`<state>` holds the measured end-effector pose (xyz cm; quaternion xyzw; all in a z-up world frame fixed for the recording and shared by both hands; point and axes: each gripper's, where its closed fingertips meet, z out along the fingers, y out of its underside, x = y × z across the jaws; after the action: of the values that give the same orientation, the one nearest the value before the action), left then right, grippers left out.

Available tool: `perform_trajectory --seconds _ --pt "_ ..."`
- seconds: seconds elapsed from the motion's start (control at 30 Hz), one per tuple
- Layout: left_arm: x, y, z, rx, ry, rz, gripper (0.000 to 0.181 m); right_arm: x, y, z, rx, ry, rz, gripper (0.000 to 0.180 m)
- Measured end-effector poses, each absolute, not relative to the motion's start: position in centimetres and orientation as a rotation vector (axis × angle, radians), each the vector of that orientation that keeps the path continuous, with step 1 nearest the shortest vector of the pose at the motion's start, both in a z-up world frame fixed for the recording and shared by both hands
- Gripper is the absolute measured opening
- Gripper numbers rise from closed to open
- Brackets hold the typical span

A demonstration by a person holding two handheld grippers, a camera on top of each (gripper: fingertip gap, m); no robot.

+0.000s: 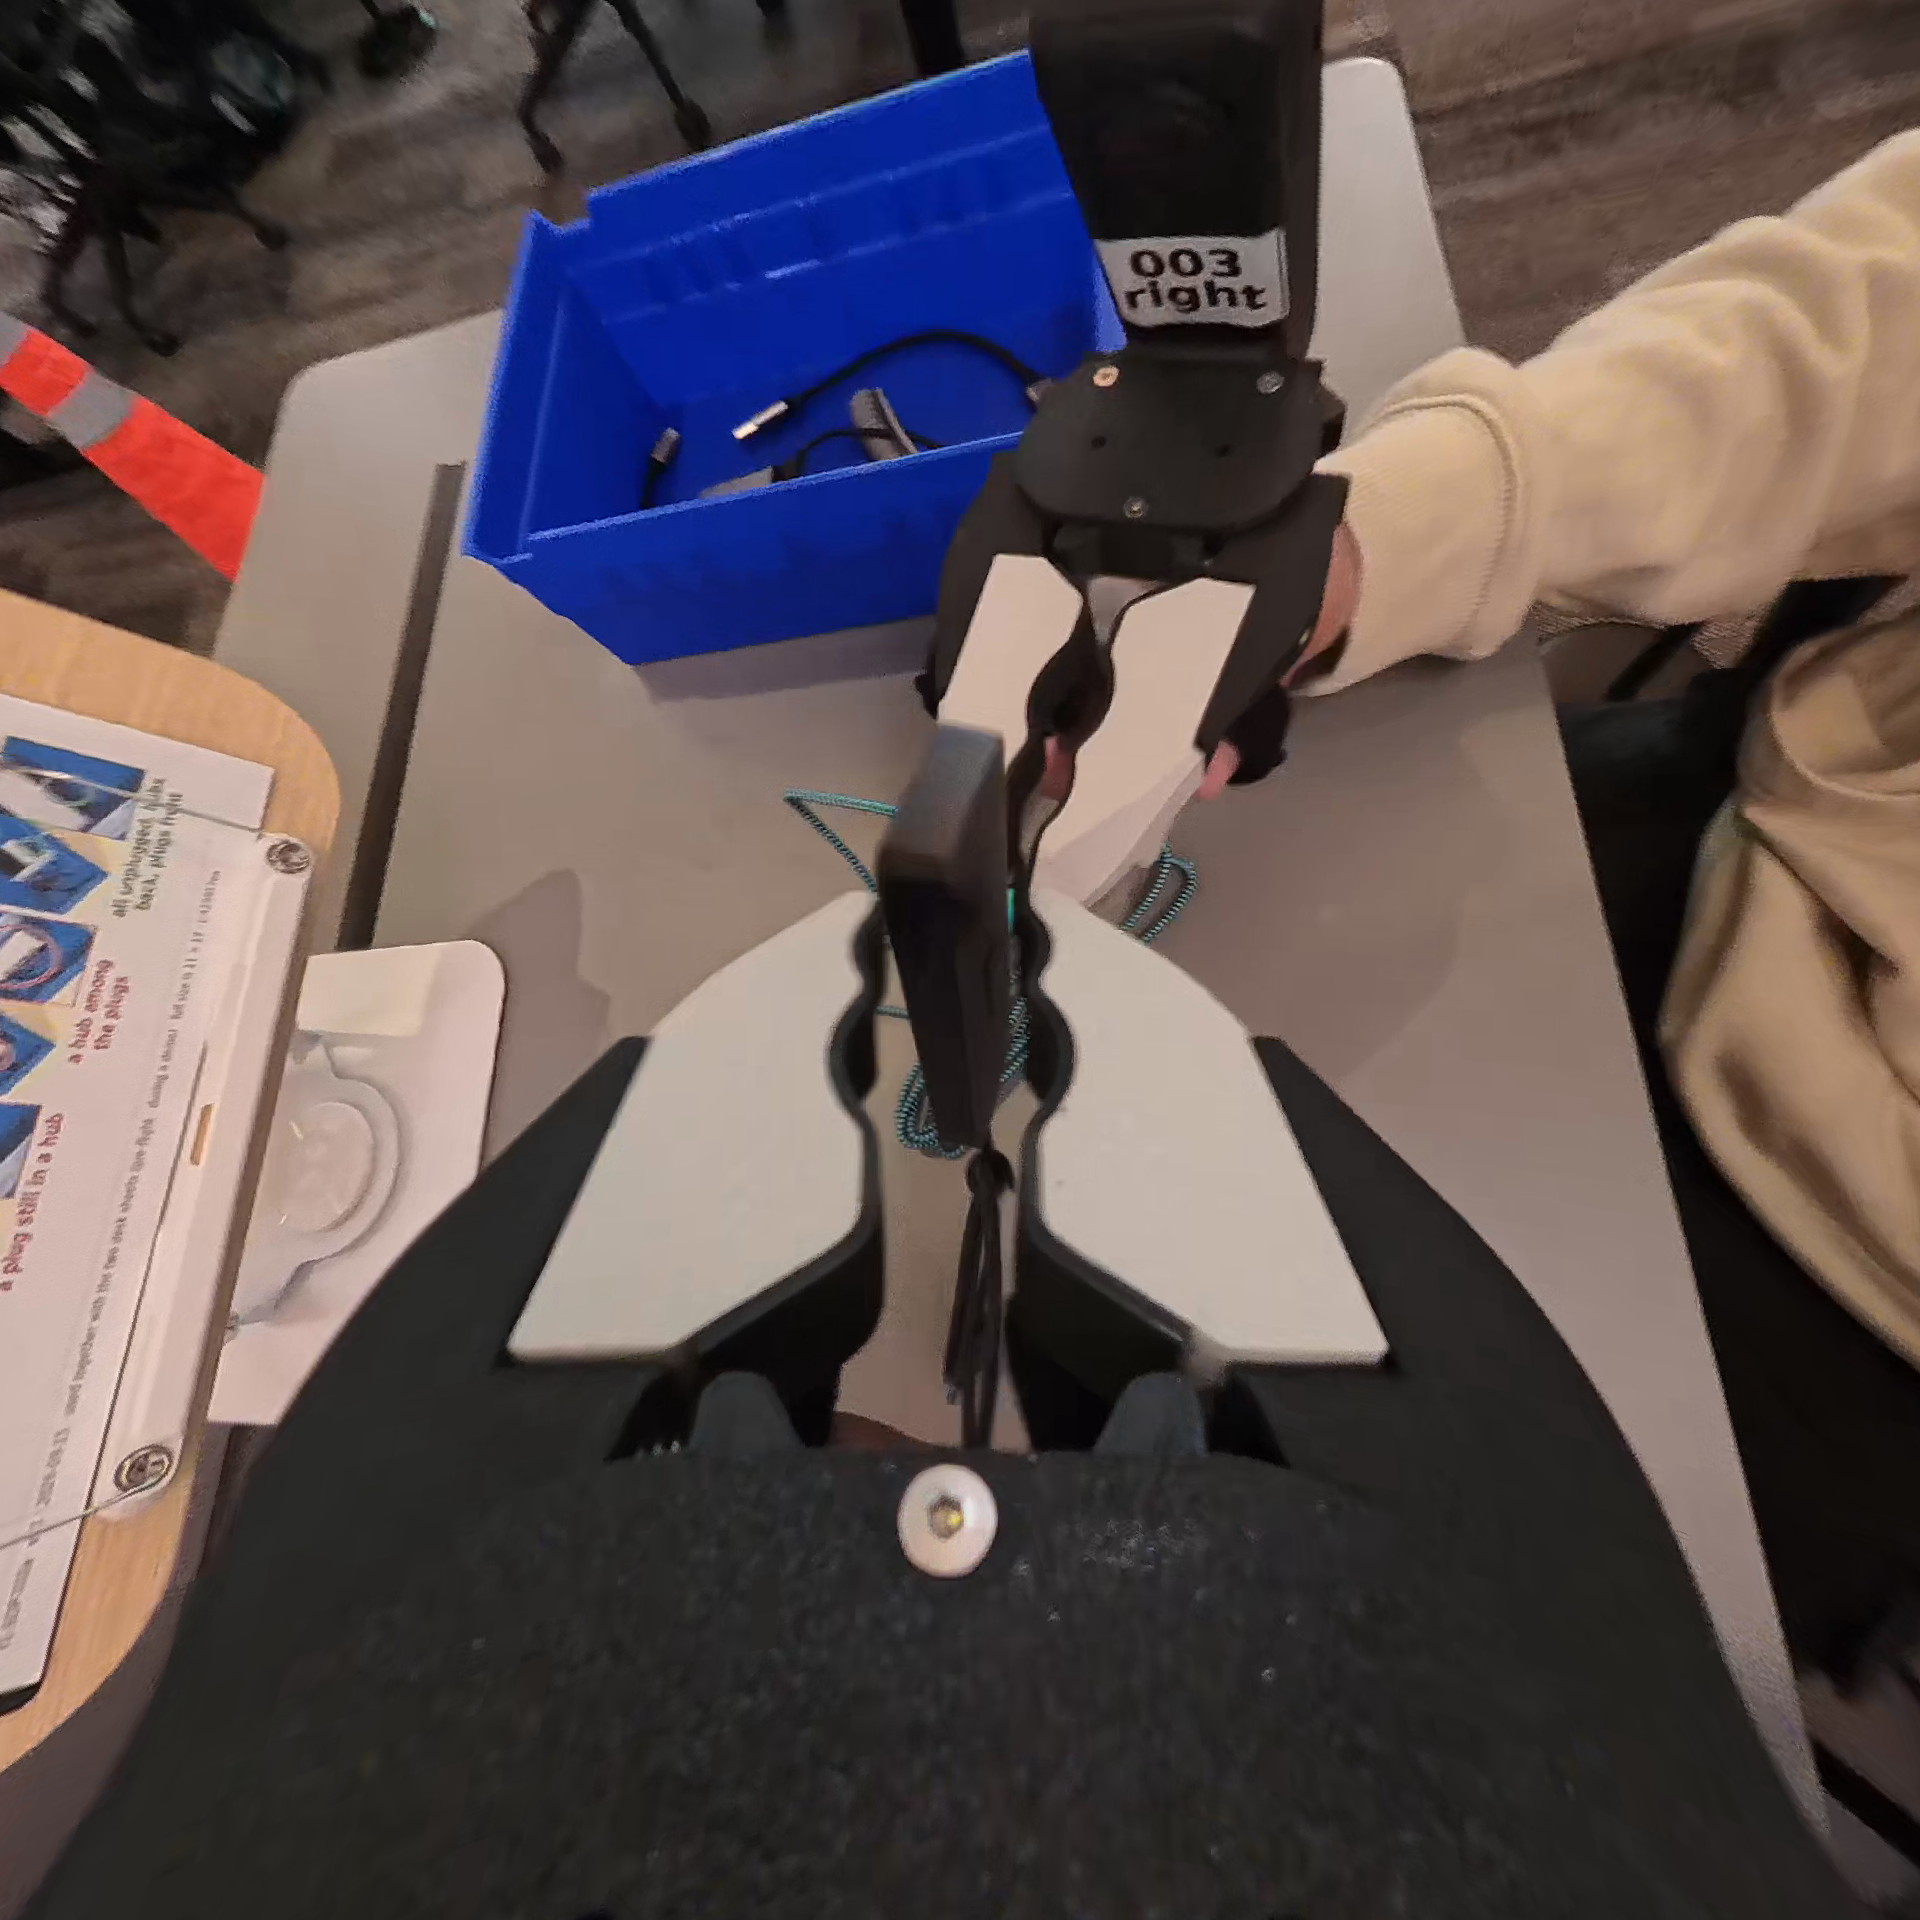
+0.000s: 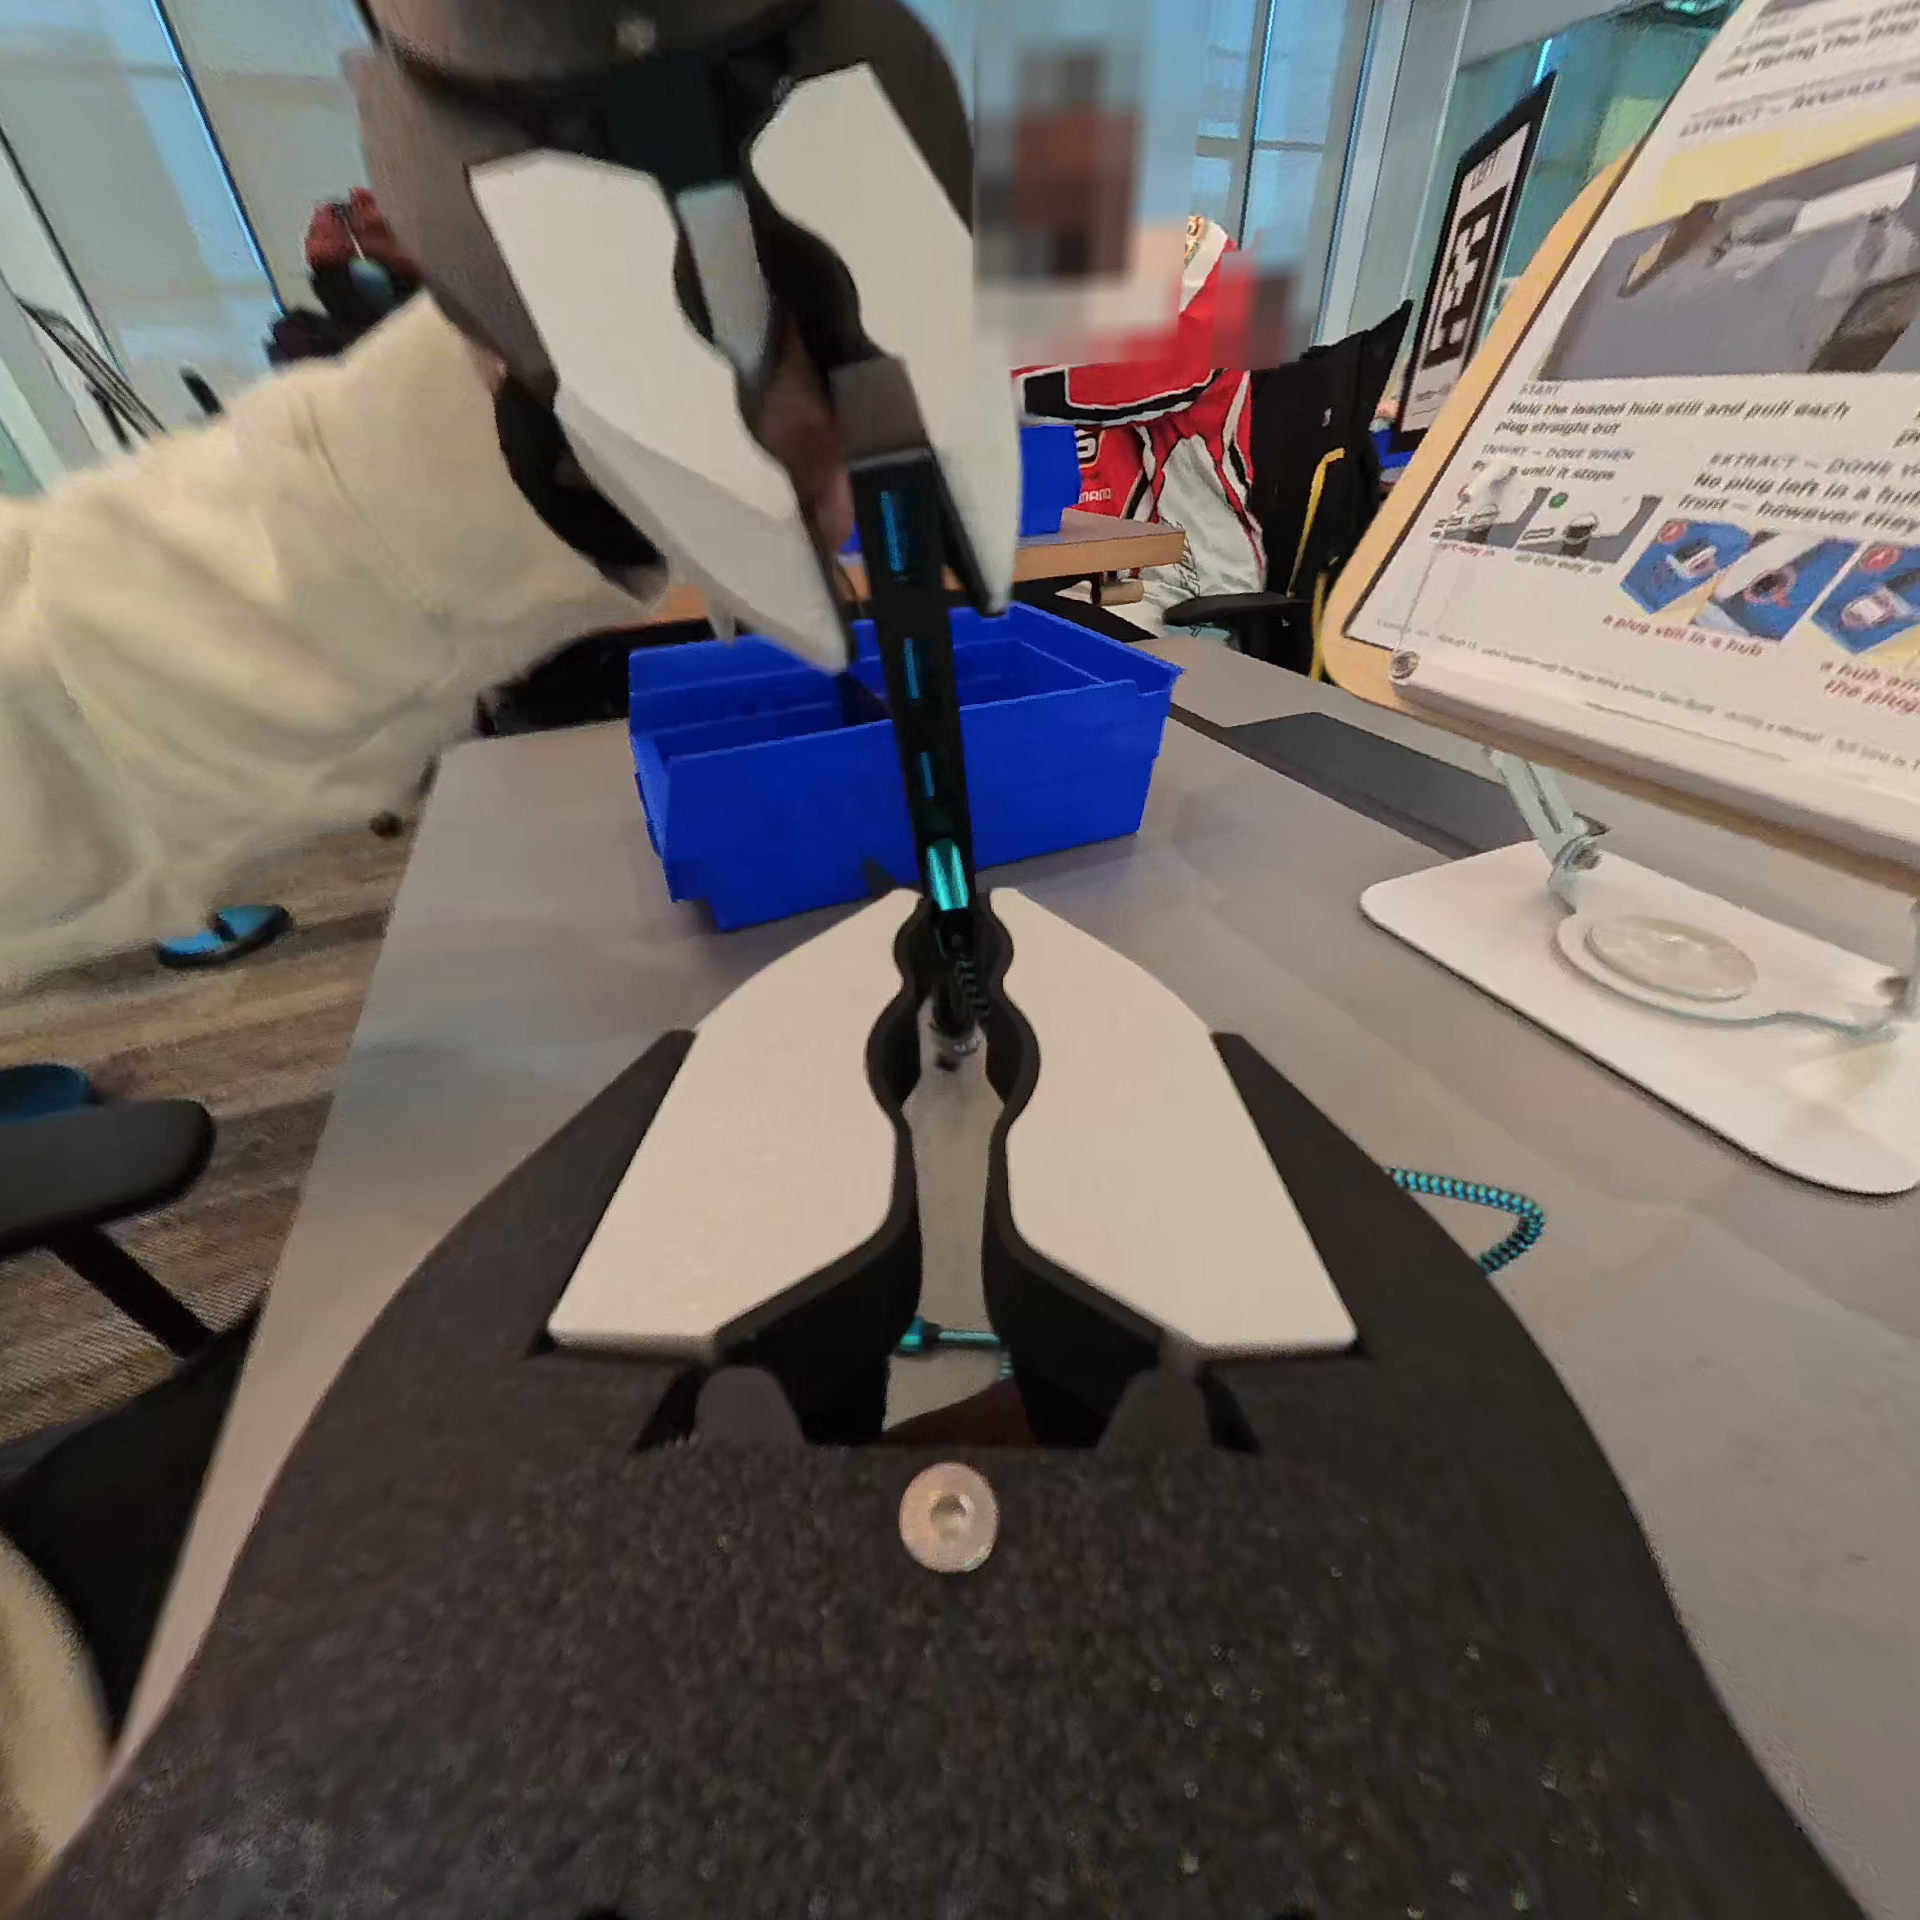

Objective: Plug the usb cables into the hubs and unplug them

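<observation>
My left gripper [image 1: 951, 935] is shut on a long black USB hub [image 1: 951, 883] and holds it above the grey table [image 1: 623, 790]. The hub's own black cable [image 1: 977, 1268] hangs between my fingers. In the right wrist view the hub [image 2: 920, 644] slants down from the left gripper [image 2: 909, 623], with teal-lit ports. My right gripper [image 2: 951, 935] is shut on the teal plug [image 2: 945, 873] of a teal braided cable [image 2: 1507, 1226], at the hub's near end. How deep the plug sits is unclear. The right gripper [image 1: 1039, 831] also shows partly behind the hub.
A blue bin [image 1: 727, 592] with more cables and hubs [image 1: 769, 436] stands at the table's far side [image 2: 831, 810]. An instruction sheet on a tilted stand [image 2: 1662, 468] with a white base [image 2: 1558, 987] stands beside it. A person's cream sleeve [image 1: 1558, 416] reaches in. About 5 cm separates my left fingertips from my right.
</observation>
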<state>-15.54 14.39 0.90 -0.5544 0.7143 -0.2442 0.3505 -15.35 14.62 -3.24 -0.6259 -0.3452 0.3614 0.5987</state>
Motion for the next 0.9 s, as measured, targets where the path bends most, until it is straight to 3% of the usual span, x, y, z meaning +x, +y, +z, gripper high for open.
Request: perform_trajectory --seconds 0.07,0.13,0.27,0.37,0.43,0.67,0.9 --pt "-15.6 14.7 0.0 -1.449 1.807 -0.614 0.055 -15.3 14.2 -2.9 -1.456 -0.763 0.937 0.007" --pt "-15.6 14.7 -1.1 -1.466 1.768 -0.64 0.061 -15.0 13.9 -2.6 -1.454 -0.731 0.993 0.007" --pt "-15.5 13.8 -2.2 -1.468 1.673 -0.849 0.054 -14.7 13.1 -3.0 -1.463 -0.762 1.025 0.007" --pt "-15.4 13.5 -2.6 -1.462 1.605 -1.015 0.039 -14.8 12.6 -3.5 -1.473 -0.801 1.04 0.007" --pt "-15.6 13.0 -3.3 -1.452 1.62 -1.088 0.014 -14.8 12.6 -3.6 -1.483 -0.811 1.031 0.007" --pt "-16.2 12.2 -3.3 -1.408 1.58 -1.299 0.01 -15.1 12.1 -3.3 -1.469 -0.8 1.075 0.007" --pt "-17.3 12.0 -3.6 -1.35 1.476 -1.554 0.01 -15.7 11.2 -3.3 -1.397 -0.785 1.029 0.019"
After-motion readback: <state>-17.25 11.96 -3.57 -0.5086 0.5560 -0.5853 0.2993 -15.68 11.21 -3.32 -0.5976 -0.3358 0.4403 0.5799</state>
